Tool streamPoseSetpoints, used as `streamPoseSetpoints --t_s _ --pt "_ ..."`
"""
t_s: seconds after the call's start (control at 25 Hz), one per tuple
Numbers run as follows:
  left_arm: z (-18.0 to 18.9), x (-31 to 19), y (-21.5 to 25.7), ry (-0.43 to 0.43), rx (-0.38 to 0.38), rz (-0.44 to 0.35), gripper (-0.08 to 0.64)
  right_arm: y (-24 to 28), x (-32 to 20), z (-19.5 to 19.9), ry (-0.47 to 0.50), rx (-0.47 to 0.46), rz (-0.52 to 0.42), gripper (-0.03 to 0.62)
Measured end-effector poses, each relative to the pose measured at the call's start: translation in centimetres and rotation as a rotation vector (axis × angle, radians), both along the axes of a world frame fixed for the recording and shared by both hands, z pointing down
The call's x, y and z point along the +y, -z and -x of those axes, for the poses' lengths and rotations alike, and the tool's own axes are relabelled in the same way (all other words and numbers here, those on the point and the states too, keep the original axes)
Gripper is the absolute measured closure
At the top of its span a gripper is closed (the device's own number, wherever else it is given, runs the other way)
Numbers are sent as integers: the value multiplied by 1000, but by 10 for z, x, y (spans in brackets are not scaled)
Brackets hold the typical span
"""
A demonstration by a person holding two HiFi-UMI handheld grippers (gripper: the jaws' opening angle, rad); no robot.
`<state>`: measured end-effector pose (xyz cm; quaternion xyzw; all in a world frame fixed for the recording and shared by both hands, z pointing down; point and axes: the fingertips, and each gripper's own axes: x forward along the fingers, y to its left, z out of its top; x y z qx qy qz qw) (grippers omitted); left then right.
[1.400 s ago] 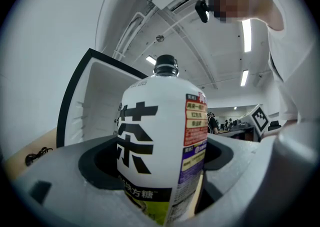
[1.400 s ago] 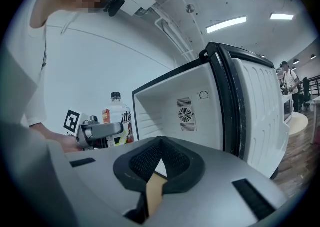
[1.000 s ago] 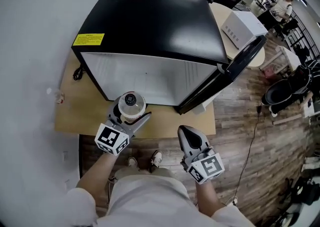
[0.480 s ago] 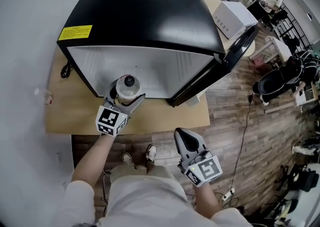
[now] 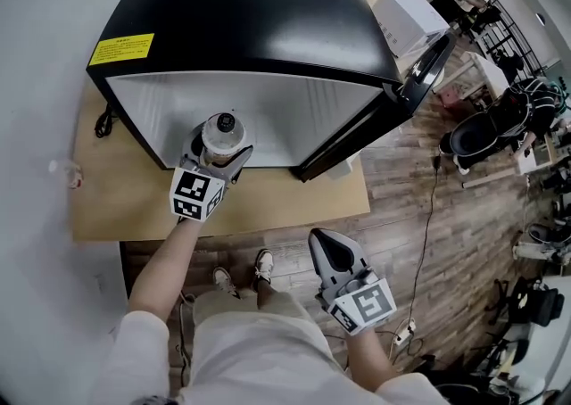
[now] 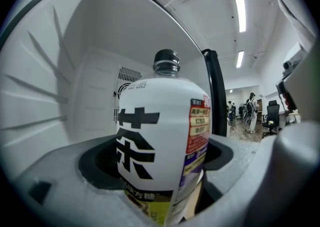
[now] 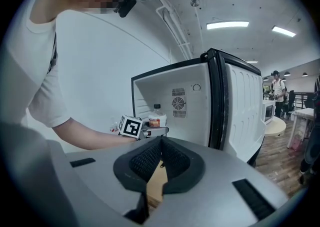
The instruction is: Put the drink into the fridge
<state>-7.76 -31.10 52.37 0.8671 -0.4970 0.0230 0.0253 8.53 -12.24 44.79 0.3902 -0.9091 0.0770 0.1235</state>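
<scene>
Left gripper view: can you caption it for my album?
Left claw grips a tea bottle facing the open fridge.

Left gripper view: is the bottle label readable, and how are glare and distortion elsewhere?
Left gripper view: the bottle fills the frame, large characters sharp, small print soft; fisheye bends the fridge walls. Head view: soft sheen on the fridge's black top. Right gripper view: the right tool looms near and slightly soft; ceiling lights bright.

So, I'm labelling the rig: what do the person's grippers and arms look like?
The left gripper and right gripper are grey moulded plastic with black textured pads; each carries a white cube with black square markers. The arms wear short white sleeves.
</scene>
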Motion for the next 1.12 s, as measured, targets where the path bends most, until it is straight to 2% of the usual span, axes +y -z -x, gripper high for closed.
streamPoseSetpoints --t_s 0.32,0.64,1.12 --pt "7 -24 -13 8 9 13 117 -4 5 -6 -50 18 8 589" --pt "-5 -46 -22 -25 -15 11 117 -10 11 -17 -108 18 24 589" --pt "-12 -69 -29 -18 15 16 117 -18 16 -32 -157 36 49 589"
